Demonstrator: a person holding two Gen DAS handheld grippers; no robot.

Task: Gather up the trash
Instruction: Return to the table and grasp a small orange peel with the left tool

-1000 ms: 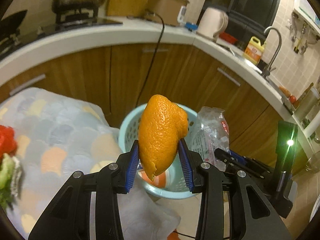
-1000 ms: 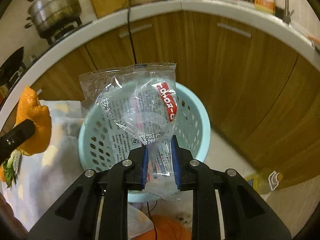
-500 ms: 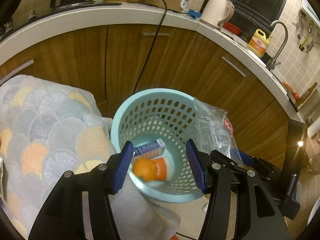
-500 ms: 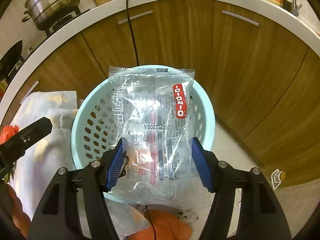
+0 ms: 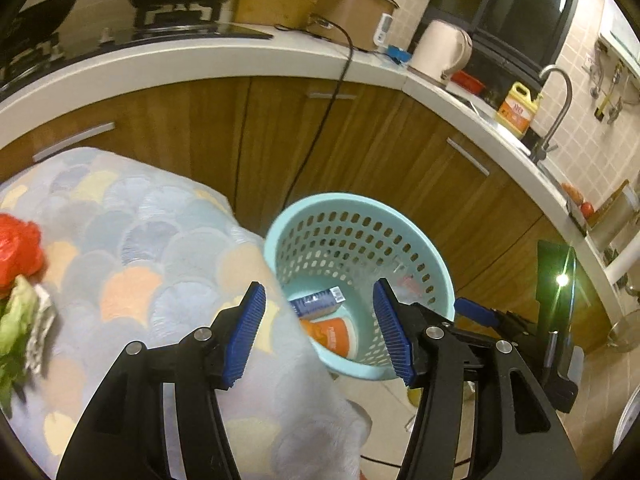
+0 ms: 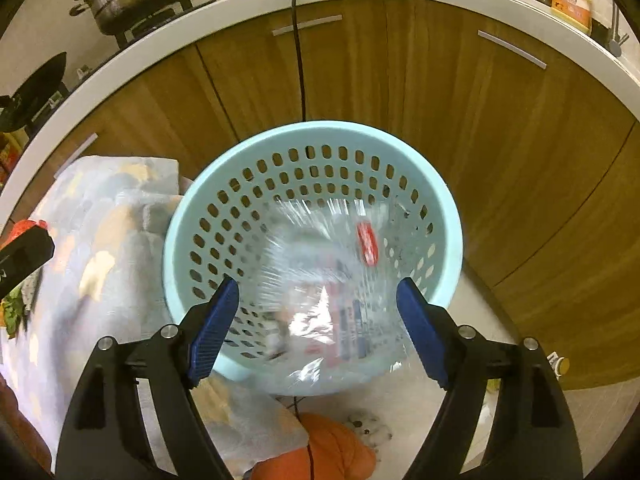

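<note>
We see the right gripper (image 6: 316, 320) with its jaws spread wide and gripping nothing; the clear plastic wrapper (image 6: 328, 280) lies loose between them, inside the light blue perforated basket (image 6: 200, 216). Motion-blurred and crinkled, the wrapper runs its long axis from about 7 to 1 o'clock, its red label toward 1. The left gripper (image 5: 320, 332) is likewise wide open and empty, over the basket's (image 5: 360, 204) 8 o'clock edge, where an orange packet (image 5: 332, 332) and a dark blue one (image 5: 316, 302) rest at the bottom. At 9 o'clock lies a pastel scalloped cloth (image 5: 132, 240). Beyond stand wooden cabinets (image 6: 460, 92) under a white countertop (image 5: 200, 56).
</note>
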